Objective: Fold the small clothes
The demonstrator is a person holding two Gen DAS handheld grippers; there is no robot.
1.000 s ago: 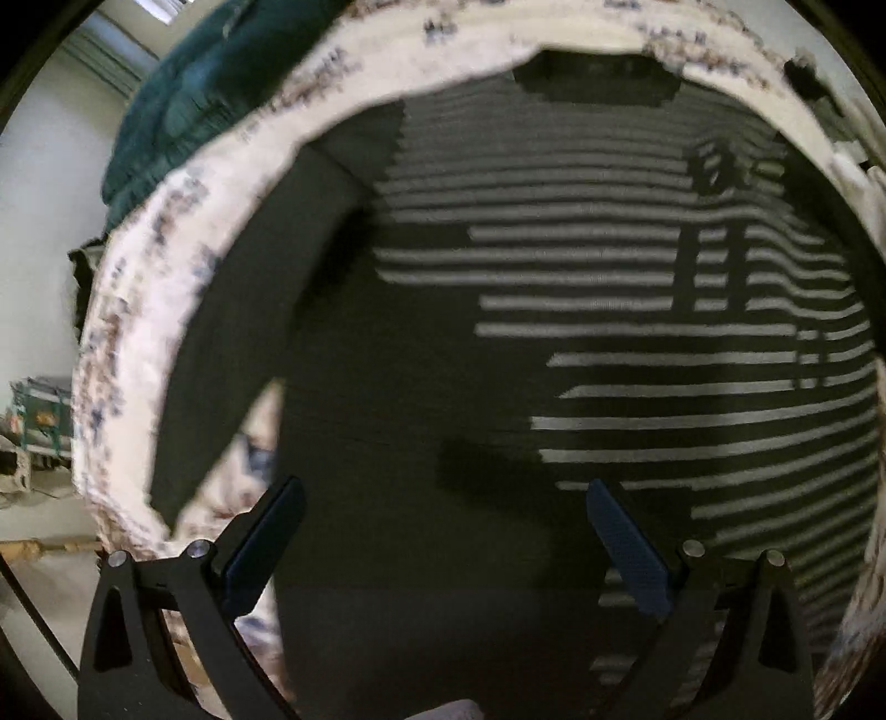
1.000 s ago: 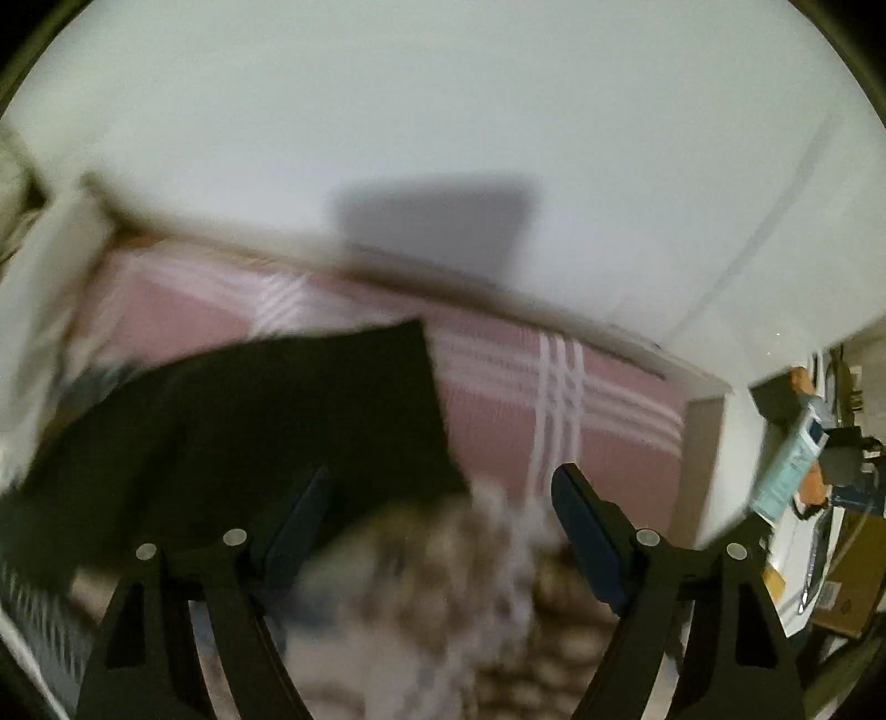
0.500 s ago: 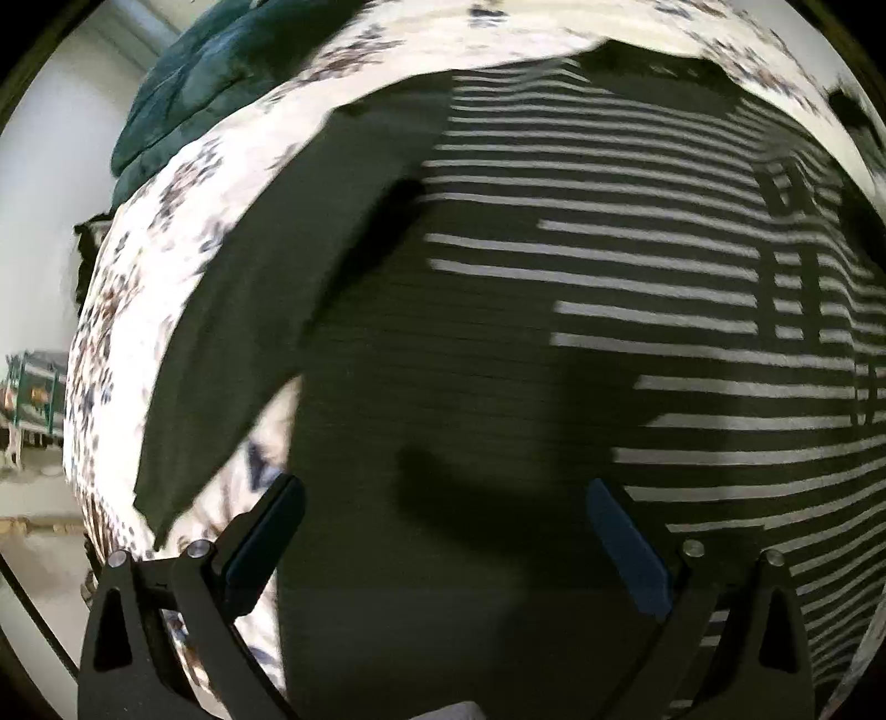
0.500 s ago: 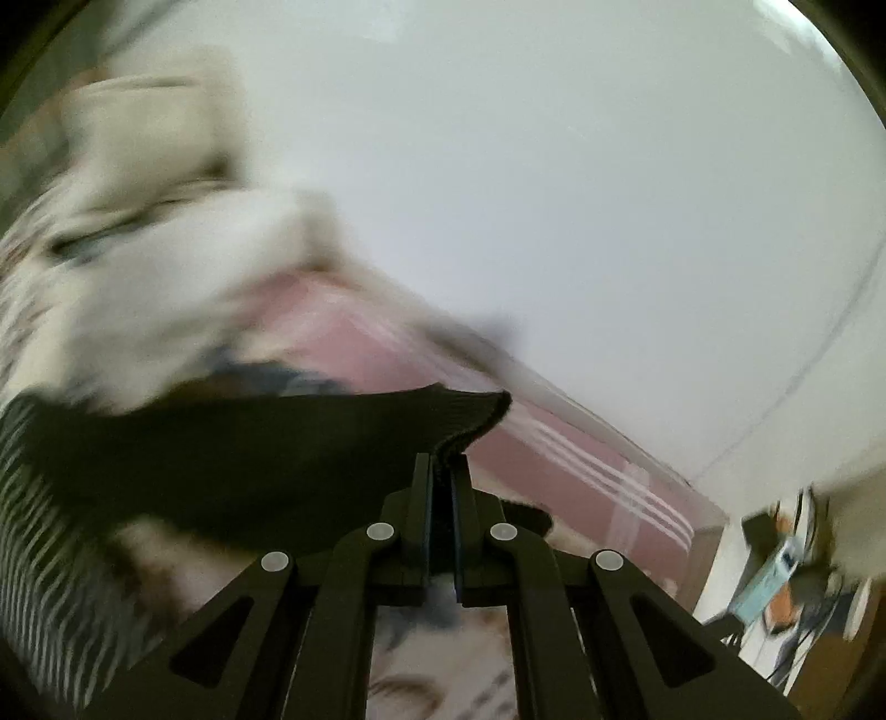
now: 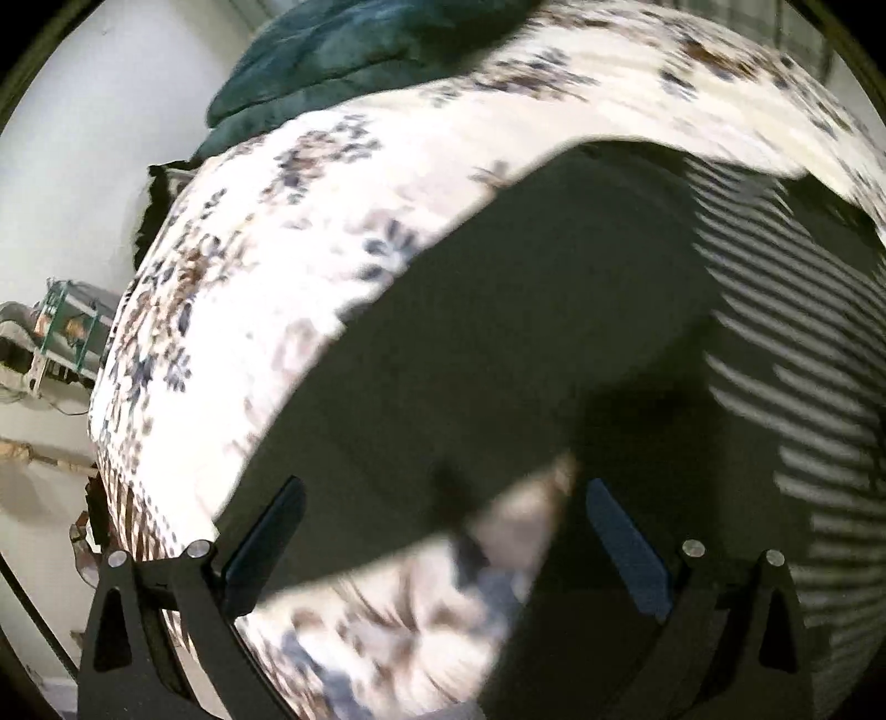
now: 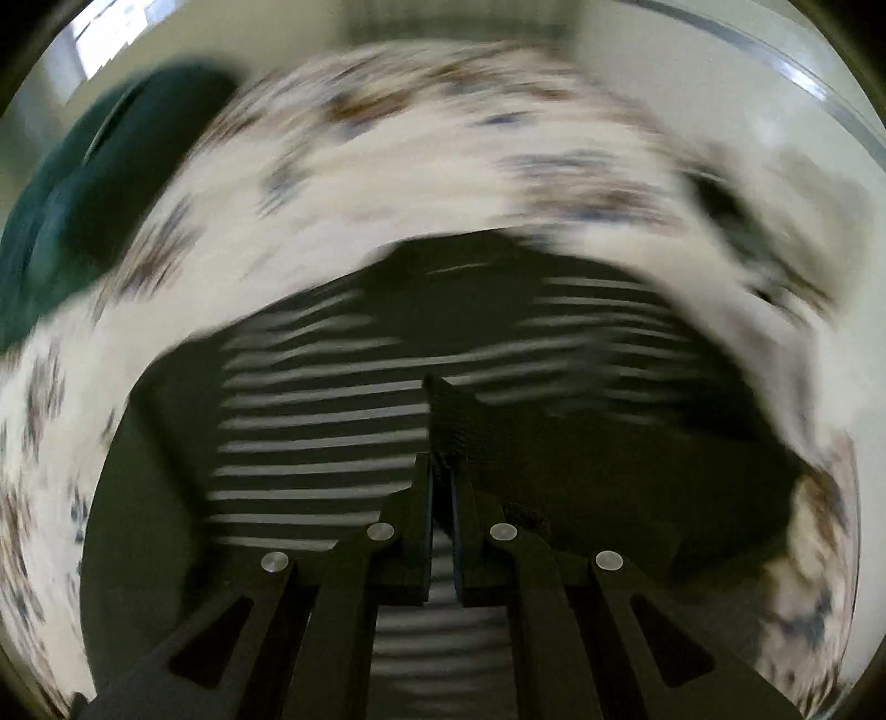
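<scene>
A dark sweater with white stripes (image 5: pixel 786 354) lies spread on a floral bedspread (image 5: pixel 266 232). Its plain dark sleeve (image 5: pixel 498 343) stretches across the left wrist view. My left gripper (image 5: pixel 443 531) is open and empty, low over the sleeve, with the sleeve's edge between the fingers. In the right wrist view the sweater (image 6: pixel 321 421) lies below, blurred. My right gripper (image 6: pixel 440 487) is shut on a dark sleeve end (image 6: pixel 459 426) and holds it over the striped body.
A dark teal blanket (image 5: pixel 354 50) is heaped at the far end of the bed; it also shows in the right wrist view (image 6: pixel 94 210). A white wall and shelves with clutter (image 5: pixel 61 338) lie left of the bed.
My right gripper closed on the sleeve end and swung it from the bed's edge over the sweater body. My left gripper moved left from the body to the other sleeve.
</scene>
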